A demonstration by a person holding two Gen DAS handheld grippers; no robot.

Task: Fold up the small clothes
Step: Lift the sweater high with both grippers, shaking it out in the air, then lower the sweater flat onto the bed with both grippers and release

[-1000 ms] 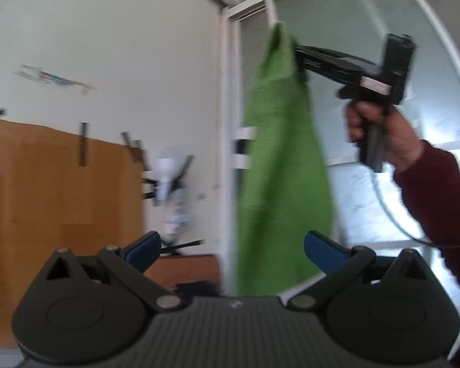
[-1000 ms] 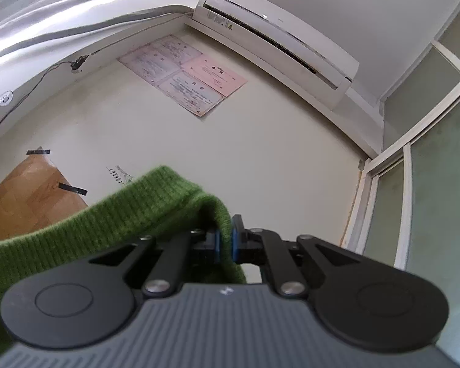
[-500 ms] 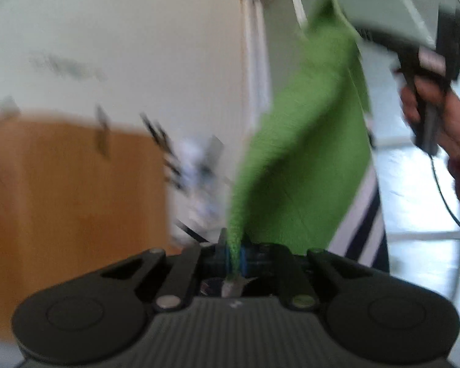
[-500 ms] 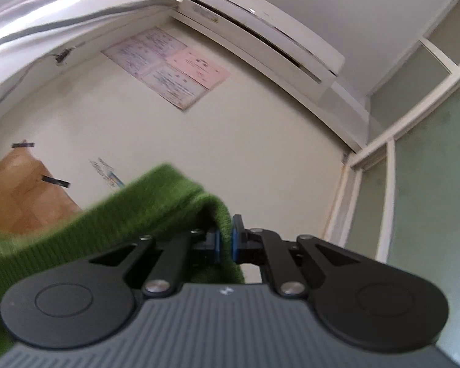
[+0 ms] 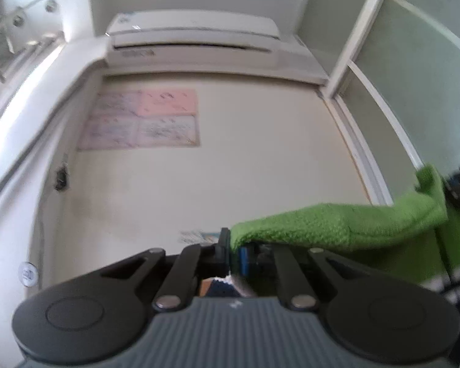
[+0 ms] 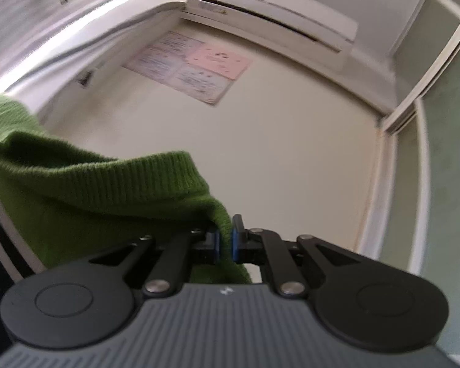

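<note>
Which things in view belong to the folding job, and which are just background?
Part of the job:
green knit garment
left gripper, shut on one end
right gripper, shut on the other end

Background:
air conditioner
papers on the wall
glass partition frame

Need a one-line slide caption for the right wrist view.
Right gripper shut on a green knit garment, held up toward the wall-mounted air conditioner.

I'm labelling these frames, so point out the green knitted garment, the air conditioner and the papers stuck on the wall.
green knitted garment (image 6: 113, 196): right wrist view, ribbed edge.
air conditioner (image 5: 193, 35): left wrist view, front panel.
papers (image 5: 141, 119): left wrist view, middle of the group.
</note>
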